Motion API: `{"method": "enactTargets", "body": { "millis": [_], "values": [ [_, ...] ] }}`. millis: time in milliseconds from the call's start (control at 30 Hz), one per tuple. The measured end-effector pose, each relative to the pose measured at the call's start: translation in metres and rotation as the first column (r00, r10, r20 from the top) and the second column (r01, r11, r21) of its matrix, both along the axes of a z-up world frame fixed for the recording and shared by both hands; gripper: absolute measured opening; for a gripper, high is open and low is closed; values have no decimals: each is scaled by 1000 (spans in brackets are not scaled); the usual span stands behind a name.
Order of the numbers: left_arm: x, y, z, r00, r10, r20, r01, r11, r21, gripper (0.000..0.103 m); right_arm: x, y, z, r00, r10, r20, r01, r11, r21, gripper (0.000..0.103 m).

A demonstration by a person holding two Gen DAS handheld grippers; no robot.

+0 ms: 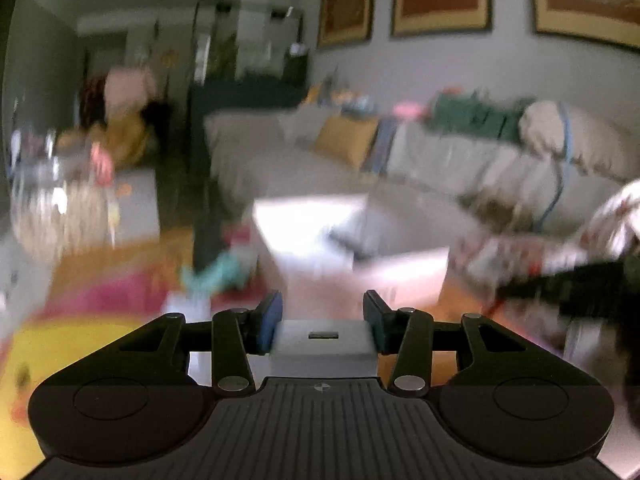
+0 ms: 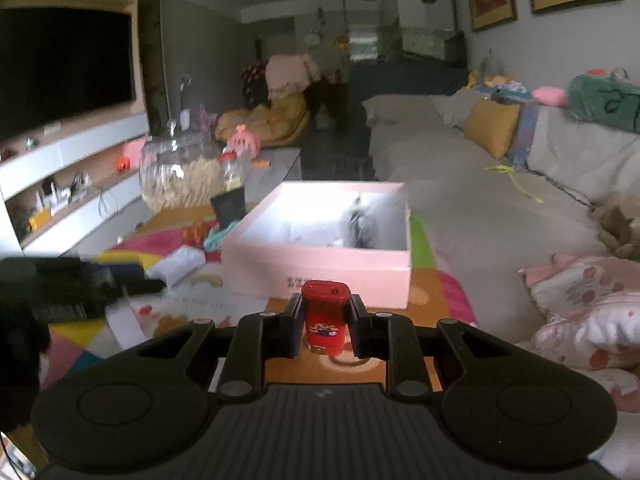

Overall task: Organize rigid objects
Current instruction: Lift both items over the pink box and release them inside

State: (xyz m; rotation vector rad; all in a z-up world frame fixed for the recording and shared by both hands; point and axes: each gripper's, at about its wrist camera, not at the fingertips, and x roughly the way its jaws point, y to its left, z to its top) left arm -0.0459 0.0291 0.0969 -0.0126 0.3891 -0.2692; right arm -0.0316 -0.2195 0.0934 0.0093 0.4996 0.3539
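Note:
My left gripper (image 1: 323, 314) is shut on a grey box-shaped object (image 1: 322, 340) with a small dark slot on top; its view is blurred by motion. My right gripper (image 2: 325, 316) is shut on a small red plastic container (image 2: 325, 316) with a sticker on its front, held just before the near wall of an open pink box (image 2: 320, 272). The pink box also shows in the left wrist view (image 1: 352, 264). A grey-black item (image 2: 362, 220) lies inside the box at its far right.
A colourful play mat (image 2: 120, 256) covers the table. A big glass jar (image 2: 180, 172), a small jar (image 2: 232, 172), a black cup (image 2: 229, 206) and small toys stand left of the box. A grey sofa (image 2: 500, 208) with cushions runs along the right. The left gripper shows dark at the left edge (image 2: 60, 284).

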Motion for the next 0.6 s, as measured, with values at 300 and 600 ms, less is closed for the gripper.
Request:
{"method": "enactTargets", "body": {
  "millis": [300, 600],
  "values": [
    [86, -36, 69, 995, -34, 97, 33, 999, 17, 50, 2, -14, -7, 1000, -13, -5, 13, 999, 36, 22],
    [153, -30, 74, 997, 38, 63, -27, 985, -172, 45, 6, -22, -15, 999, -32, -24, 33, 999, 44, 22]
  ]
}}
